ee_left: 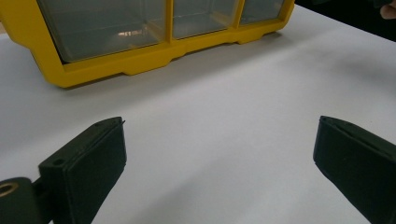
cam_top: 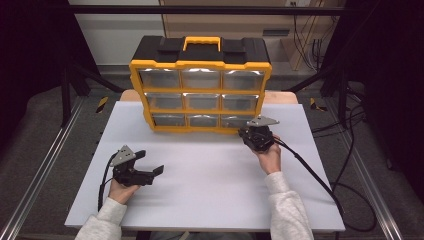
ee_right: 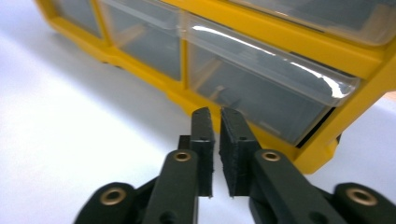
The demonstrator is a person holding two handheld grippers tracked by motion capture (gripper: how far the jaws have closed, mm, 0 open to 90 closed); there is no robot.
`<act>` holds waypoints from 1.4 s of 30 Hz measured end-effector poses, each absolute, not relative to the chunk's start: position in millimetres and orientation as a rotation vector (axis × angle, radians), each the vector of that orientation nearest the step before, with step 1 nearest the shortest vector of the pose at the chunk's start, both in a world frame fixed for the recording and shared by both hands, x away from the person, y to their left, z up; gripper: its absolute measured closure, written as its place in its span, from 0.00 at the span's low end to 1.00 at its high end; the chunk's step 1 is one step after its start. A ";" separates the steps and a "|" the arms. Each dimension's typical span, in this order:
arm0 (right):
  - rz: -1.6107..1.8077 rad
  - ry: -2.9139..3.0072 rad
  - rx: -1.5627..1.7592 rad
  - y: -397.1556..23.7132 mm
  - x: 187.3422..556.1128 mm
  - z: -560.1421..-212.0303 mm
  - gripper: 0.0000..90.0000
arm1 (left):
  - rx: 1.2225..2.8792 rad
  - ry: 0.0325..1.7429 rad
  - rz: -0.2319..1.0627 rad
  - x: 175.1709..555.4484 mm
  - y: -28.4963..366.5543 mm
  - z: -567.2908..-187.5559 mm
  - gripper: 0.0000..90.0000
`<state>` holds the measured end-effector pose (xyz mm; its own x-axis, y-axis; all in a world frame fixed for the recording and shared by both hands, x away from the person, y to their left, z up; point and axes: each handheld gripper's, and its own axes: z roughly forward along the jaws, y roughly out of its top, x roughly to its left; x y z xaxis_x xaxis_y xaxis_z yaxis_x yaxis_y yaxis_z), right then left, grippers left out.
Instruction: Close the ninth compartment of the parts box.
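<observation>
A yellow-and-black drawer organizer [cam_top: 200, 85] with clear drawers stands at the back of the white board [cam_top: 210, 180]. My right gripper [cam_top: 246, 132] is low in front of its bottom right drawer [cam_top: 237, 120]. In the right gripper view, the right gripper [ee_right: 215, 113] points at that drawer [ee_right: 261, 88]; only a narrow slit separates its pads and nothing is in it. The drawer's right end seems to stand slightly out of the yellow frame [ee_right: 327, 135]. My left gripper [cam_top: 151, 161] rests on the board at front left, jaws wide apart. The left gripper [ee_left: 219, 154] holds nothing.
The organizer's bottom row [ee_left: 140, 42] lies ahead of the left jaws. A black cable [cam_top: 320, 180] trails from the right gripper over the board's right side. Metal rails [cam_top: 45, 165] and more cables [cam_top: 360, 150] flank the table.
</observation>
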<state>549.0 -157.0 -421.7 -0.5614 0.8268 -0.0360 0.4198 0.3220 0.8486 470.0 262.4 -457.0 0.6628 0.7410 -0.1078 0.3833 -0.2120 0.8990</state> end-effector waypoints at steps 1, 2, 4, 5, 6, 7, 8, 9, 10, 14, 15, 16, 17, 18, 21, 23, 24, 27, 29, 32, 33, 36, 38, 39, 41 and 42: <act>1.165 2.125 1.097 -157.7 545.2 -420.7 0.88 | 1.828 0.894 0.426 469.9 262.5 -457.0 0.02; 1.174 2.128 1.098 -158.5 541.4 -419.4 0.85 | 1.828 0.895 0.427 469.9 262.5 -456.9 0.02; 1.203 2.125 1.092 -160.6 533.4 -416.7 0.75 | 1.827 0.896 0.427 469.8 262.6 -456.9 0.02; 1.213 2.123 1.085 -161.6 530.8 -415.8 0.71 | 1.827 0.895 0.426 469.7 262.5 -456.9 0.02; 1.230 2.118 1.082 -162.7 526.2 -414.6 0.63 | 1.827 0.894 0.426 469.6 262.4 -456.8 0.02; 1.239 2.114 1.078 -163.4 523.6 -413.9 0.58 | 1.826 0.893 0.426 469.5 262.2 -456.8 0.02; 1.248 2.113 1.070 -164.5 520.1 -413.0 0.50 | 1.826 0.893 0.428 469.4 262.0 -456.8 0.02; 1.257 2.114 1.070 -165.2 516.7 -412.3 0.44 | 1.827 0.893 0.428 469.3 262.0 -456.8 0.02; 1.256 2.113 1.065 -166.1 513.7 -411.7 0.39 | 1.827 0.893 0.427 469.3 262.0 -456.8 0.02; 1.281 2.083 1.053 -171.8 500.9 -410.9 0.22 | 1.827 0.891 0.427 468.4 262.3 -456.0 0.02; 1.287 2.078 1.050 -173.7 497.9 -411.1 0.19 | 1.826 0.891 0.427 468.2 262.4 -455.9 0.02; 1.292 2.075 1.045 -175.2 495.7 -411.4 0.17 | 1.826 0.891 0.429 468.0 262.6 -455.8 0.02; 1.296 2.071 1.042 -177.2 492.7 -411.8 0.14 | 1.826 0.892 0.430 467.9 262.9 -455.7 0.02; 1.300 2.066 1.042 -179.2 489.7 -412.4 0.11 | 1.823 0.893 0.430 467.6 263.0 -455.7 0.02; 1.337 2.060 1.054 -186.3 482.3 -415.2 0.07 | 1.825 0.890 0.429 467.1 263.3 -455.5 0.02; 1.350 2.058 1.059 -191.3 478.0 -418.0 0.06 | 1.825 0.890 0.432 467.0 262.9 -455.8 0.02; 1.351 2.059 1.071 -193.6 476.0 -419.4 0.05 | 1.826 0.890 0.431 467.0 262.7 -455.9 0.02; 1.367 2.063 1.084 -202.2 471.1 -425.7 0.03 | 1.828 0.888 0.431 466.7 262.5 -456.0 0.02; 1.381 2.057 1.087 -207.9 468.6 -430.3 0.02 | 1.830 0.889 0.431 466.6 262.5 -456.1 0.02; 1.410 2.078 1.092 -216.9 466.4 -436.3 0.00 | 1.830 0.890 0.430 466.2 262.1 -456.2 0.02; 1.418 2.074 1.095 -219.0 465.7 -437.9 0.00 | 1.828 0.889 0.431 466.0 261.9 -456.3 0.02; 1.418 2.076 1.103 -226.7 462.5 -444.0 0.00 | 1.832 0.888 0.432 465.3 262.0 -456.1 0.02; 1.423 2.078 1.113 -231.6 460.3 -447.3 0.00 | 1.829 0.890 0.431 465.3 262.1 -456.4 0.02; 1.422 2.074 1.117 -233.7 459.6 -449.0 0.00 | 1.831 0.889 0.431 465.1 262.1 -456.3 0.02; 1.418 2.070 1.120 -237.8 458.2 -452.6 0.00 | 1.832 0.887 0.432 464.7 261.8 -456.1 0.02; 1.415 2.070 1.124 -239.0 458.0 -453.8 0.00 | 1.832 0.887 0.432 464.5 261.9 -455.9 0.02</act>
